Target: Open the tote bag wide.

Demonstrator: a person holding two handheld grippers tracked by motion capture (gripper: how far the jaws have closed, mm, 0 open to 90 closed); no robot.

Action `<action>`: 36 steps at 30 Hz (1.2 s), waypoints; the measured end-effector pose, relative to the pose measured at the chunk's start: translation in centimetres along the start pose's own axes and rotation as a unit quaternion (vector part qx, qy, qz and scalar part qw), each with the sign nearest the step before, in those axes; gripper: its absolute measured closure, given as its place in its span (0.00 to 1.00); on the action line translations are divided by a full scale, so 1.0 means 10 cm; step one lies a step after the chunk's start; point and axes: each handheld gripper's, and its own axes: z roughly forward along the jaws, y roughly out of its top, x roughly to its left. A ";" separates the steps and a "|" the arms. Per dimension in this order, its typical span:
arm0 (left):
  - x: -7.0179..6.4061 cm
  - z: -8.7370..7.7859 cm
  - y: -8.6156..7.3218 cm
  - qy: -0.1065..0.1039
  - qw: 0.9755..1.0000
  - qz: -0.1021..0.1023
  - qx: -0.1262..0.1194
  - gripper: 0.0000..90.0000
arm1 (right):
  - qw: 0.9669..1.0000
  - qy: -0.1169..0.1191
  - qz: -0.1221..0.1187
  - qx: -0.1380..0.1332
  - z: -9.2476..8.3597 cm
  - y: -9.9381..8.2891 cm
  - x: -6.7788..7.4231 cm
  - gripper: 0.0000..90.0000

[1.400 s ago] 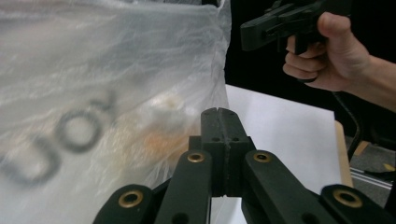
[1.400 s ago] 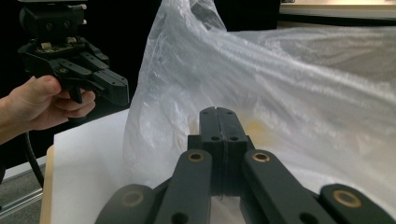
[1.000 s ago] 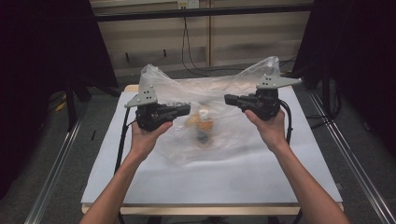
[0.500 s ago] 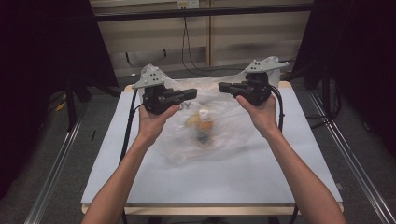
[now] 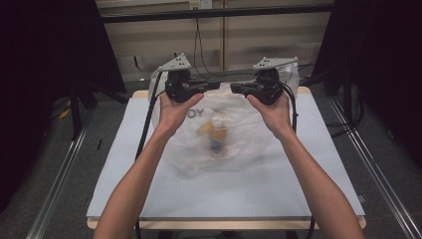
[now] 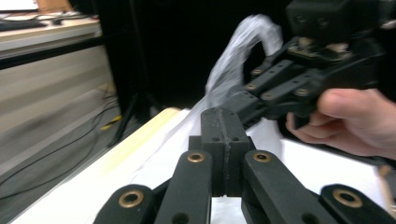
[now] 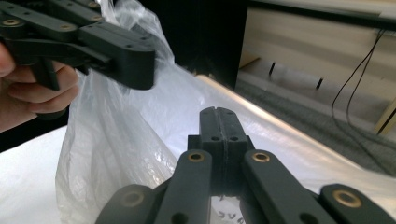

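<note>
High view: a person's two bare forearms reach in from the near edge of the desk (image 5: 149, 189), which is covered with a white sheet, and each hand holds a black gripper raised above the far half of the desk. The left gripper (image 5: 211, 86) and the right gripper (image 5: 238, 88) point toward each other near the middle, close together, each topped by a grey three-cornered plate. Between and below them hangs a clear plastic bag (image 5: 234, 144), its top corners drawn up at the two grippers and its lower part resting on the middle of the desk. Through the film show blue letters and some blurred orange and dark contents (image 5: 215, 134) that cannot be made out. In the left gripper view, the left gripper (image 6: 223, 140) has its jaws pressed together with only a thin seam between them, and white film lies directly behind them, so it appears to pinch the bag (image 6: 243, 56); the right gripper (image 6: 243, 100) and its hand (image 6: 355, 121) sit close ahead, film bunched above them. In the right gripper view, the right gripper (image 7: 219, 140) likewise has its jaws pressed together against the bag (image 7: 112, 140), with the left gripper (image 7: 140, 65) just above and to the side, the film gathered at its tip.
</note>
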 end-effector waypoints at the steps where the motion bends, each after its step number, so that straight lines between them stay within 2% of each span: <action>1: 0.02 0.04 -0.04 0.008 1.000 0.002 0.016 1.00 | 1.000 0.000 -0.003 0.006 0.02 -0.02 0.00 1.00; 3: 0.05 0.09 -0.11 0.014 0.999 0.005 0.043 1.00 | 1.000 0.004 -0.006 0.021 0.10 -0.08 0.03 1.00; 5: 0.06 0.09 -0.20 0.008 0.999 -0.002 0.052 1.00 | 0.999 0.012 -0.017 0.034 0.15 -0.16 0.08 1.00; 7: 0.07 0.08 -0.28 0.007 0.998 0.001 0.063 1.00 | 0.999 0.022 -0.018 0.039 0.18 -0.23 0.12 1.00; 11: 0.10 0.05 -0.40 0.007 0.997 -0.008 0.074 1.00 | 0.998 0.030 -0.024 0.058 0.24 -0.33 0.18 1.00; 12: 0.10 0.04 -0.43 0.014 0.997 -0.011 0.071 1.00 | 0.997 0.031 -0.025 0.062 0.25 -0.35 0.20 1.00; 15: 0.11 0.03 -0.49 0.007 0.997 -0.019 0.071 1.00 | 0.996 0.039 -0.030 0.073 0.29 -0.44 0.28 1.00; 16: 0.10 0.04 -0.51 0.006 0.997 -0.013 0.076 1.00 | 0.996 0.037 -0.031 0.069 0.29 -0.47 0.30 1.00; 18: 0.07 0.04 -0.55 0.002 0.997 -0.009 0.081 1.00 | 0.996 0.049 -0.022 0.065 0.27 -0.54 0.31 1.00; 22: 0.04 0.04 -0.63 -0.001 0.995 -0.009 0.097 1.00 | 0.996 0.057 -0.003 0.064 0.19 -0.65 0.26 1.00; 24: 0.04 0.06 -0.68 0.009 0.993 -0.007 0.114 1.00 | 0.996 0.055 -0.006 0.073 0.20 -0.69 0.27 1.00; 27: 0.03 0.05 -0.76 0.002 0.993 -0.009 0.116 1.00 | 0.995 0.062 -0.010 0.076 0.20 -0.73 0.31 1.00; 28: 0.02 0.05 -0.77 0.009 0.993 -0.007 0.121 1.00 | 0.995 0.064 -0.011 0.076 0.21 -0.74 0.32 1.00; 31: 0.02 0.05 -0.84 0.004 0.990 -0.008 0.138 1.00 | 0.994 0.063 -0.013 0.086 0.23 -0.77 0.31 1.00; 33: 0.02 0.05 -0.88 0.002 0.990 -0.005 0.139 1.00 | 0.994 0.063 -0.012 0.089 0.24 -0.80 0.30 1.00; 36: 0.03 0.02 -0.97 0.002 0.991 -0.017 0.135 1.00 | 0.994 0.064 -0.009 0.085 0.24 -0.84 0.28 1.00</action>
